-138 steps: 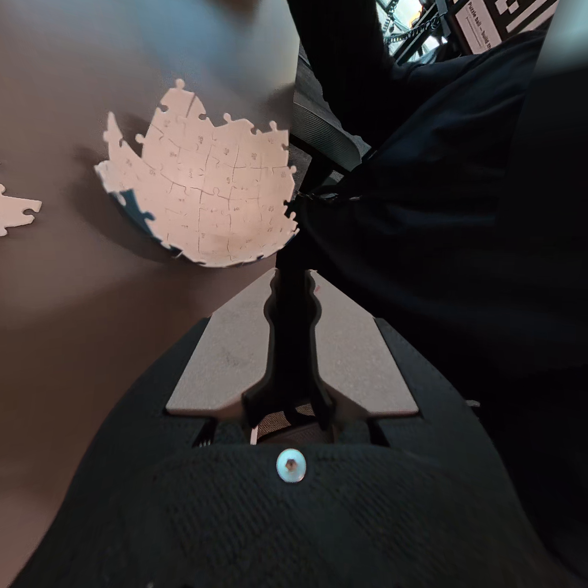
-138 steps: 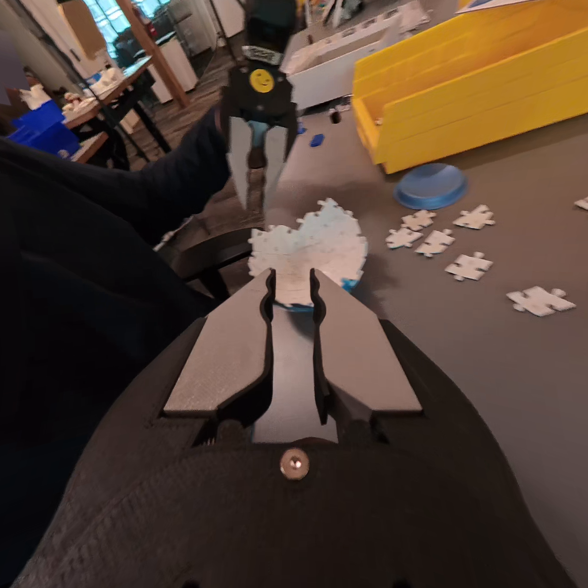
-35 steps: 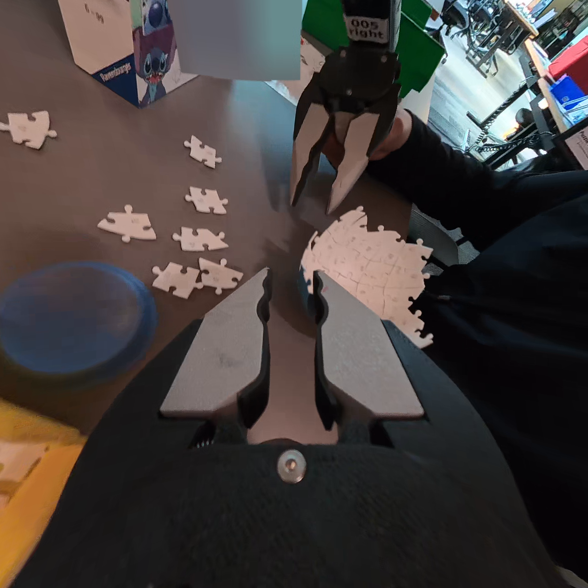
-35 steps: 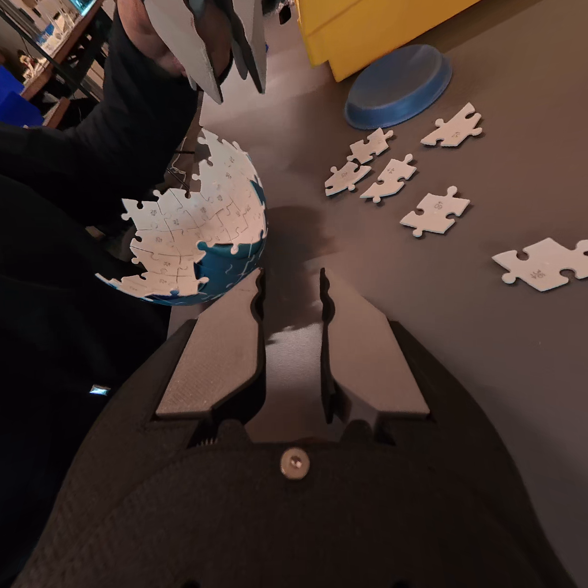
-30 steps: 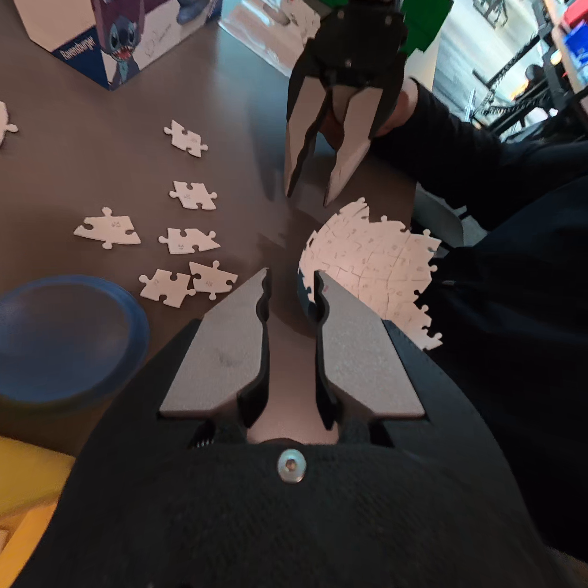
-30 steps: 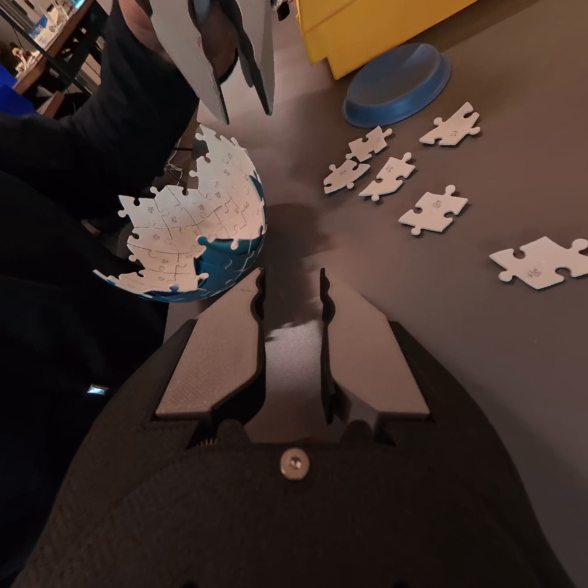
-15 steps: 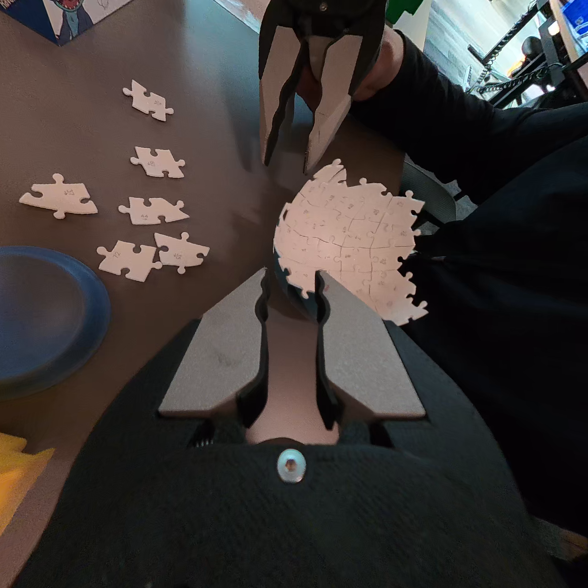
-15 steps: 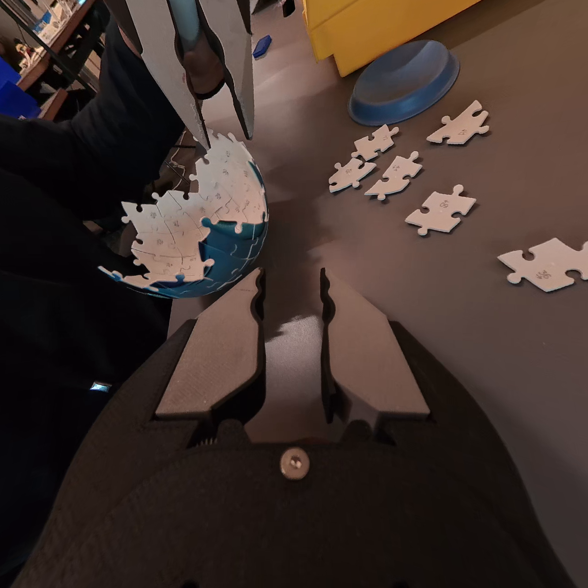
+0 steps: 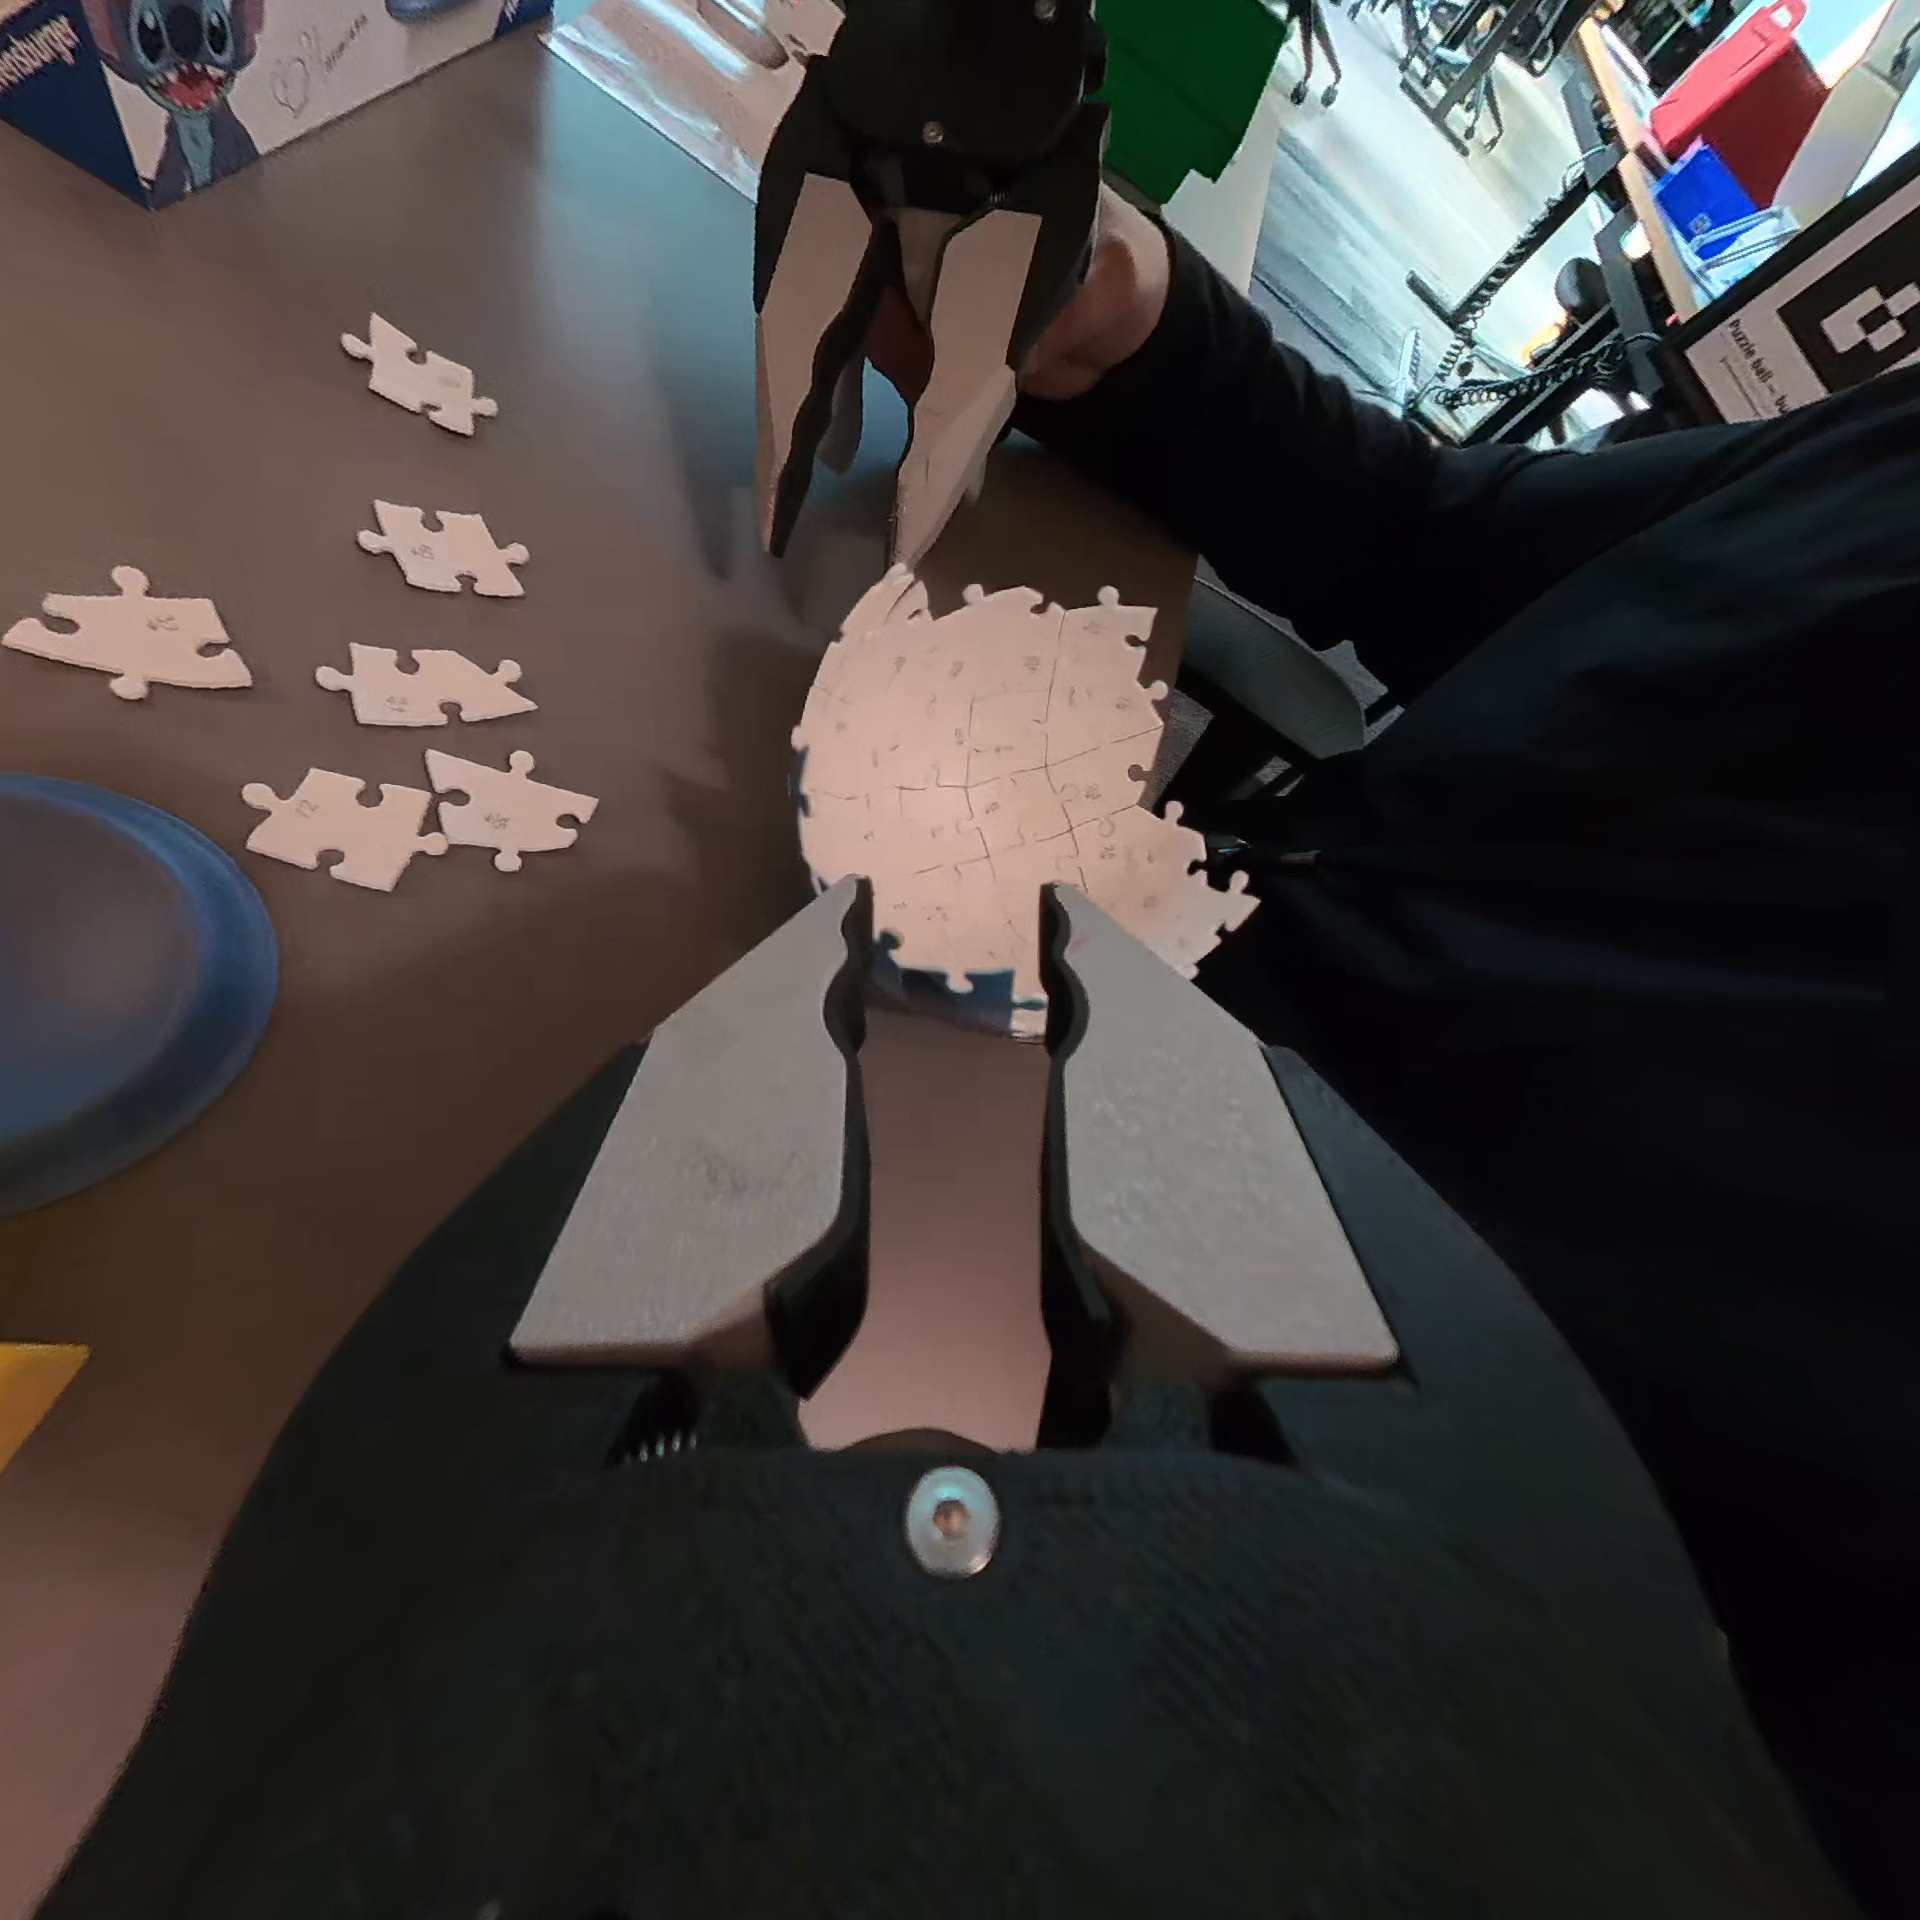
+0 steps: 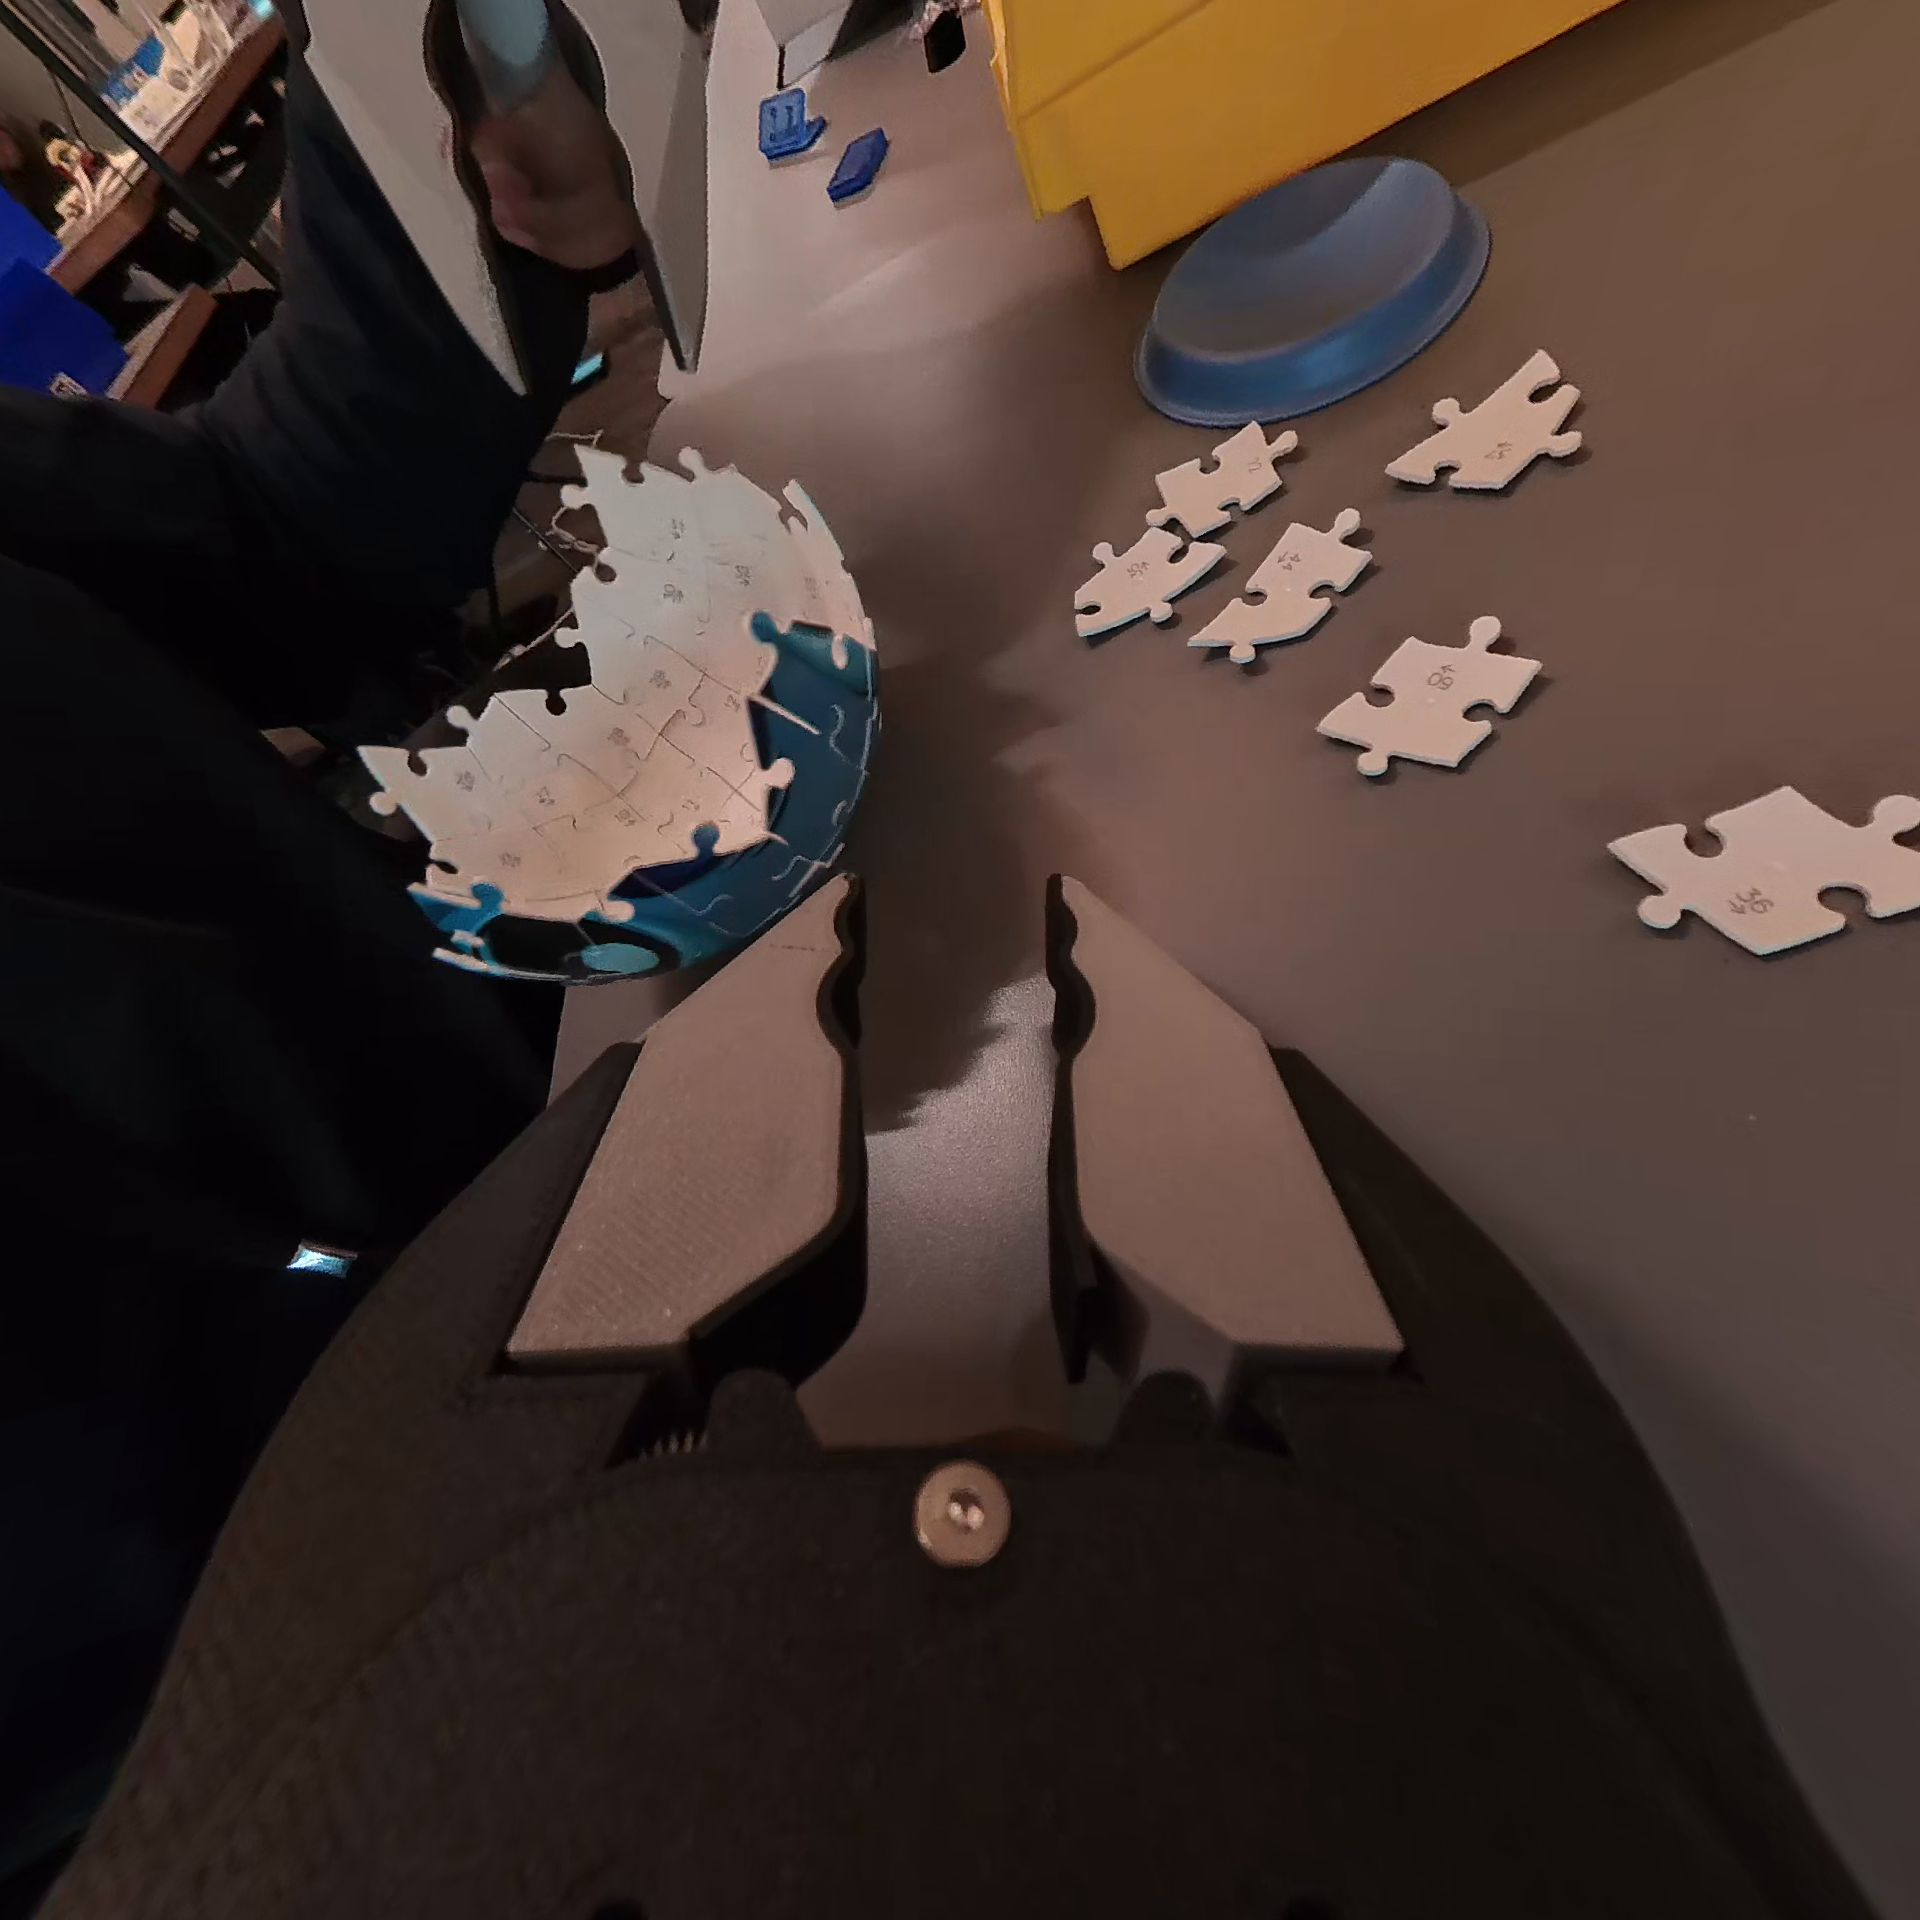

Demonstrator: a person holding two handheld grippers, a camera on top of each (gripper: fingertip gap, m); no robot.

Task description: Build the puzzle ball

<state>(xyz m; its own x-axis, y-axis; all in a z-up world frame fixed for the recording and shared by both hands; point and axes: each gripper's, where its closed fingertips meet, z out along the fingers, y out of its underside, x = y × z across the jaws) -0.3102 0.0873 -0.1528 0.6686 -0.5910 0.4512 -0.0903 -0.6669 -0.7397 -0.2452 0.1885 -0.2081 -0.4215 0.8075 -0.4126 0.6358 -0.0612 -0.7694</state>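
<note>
The half-built puzzle ball (image 9: 987, 769) is an open shell, white inside and blue outside, lying tilted at the table's near edge beside a person's dark clothing. It also shows in the right wrist view (image 10: 665, 727). My left gripper (image 9: 951, 914) is open and empty, with its tips just short of the shell's lower rim. My right gripper (image 10: 951, 904) is open and empty, just right of the shell. In the left wrist view the right gripper (image 9: 842, 545) hangs over the shell's far rim; contact cannot be told. Several loose white pieces (image 10: 1434, 696) lie on the table.
A blue round dish (image 10: 1320, 301) stands beyond the loose pieces (image 9: 416, 686), in front of a yellow bin (image 10: 1247, 104). It also shows at the left of the left wrist view (image 9: 104, 987). A printed puzzle box (image 9: 156, 83) stands at the far left. The table edge runs beside the shell. Tip to tip, the grippers are about 15 cm apart. It is some 15 cm from my left tips to the blue round dish (image 10: 1320, 301).
Both grippers have closed in on the shell and stayed open. The shell has tipped, so that more of its blue outside shows in the right wrist view.
</note>
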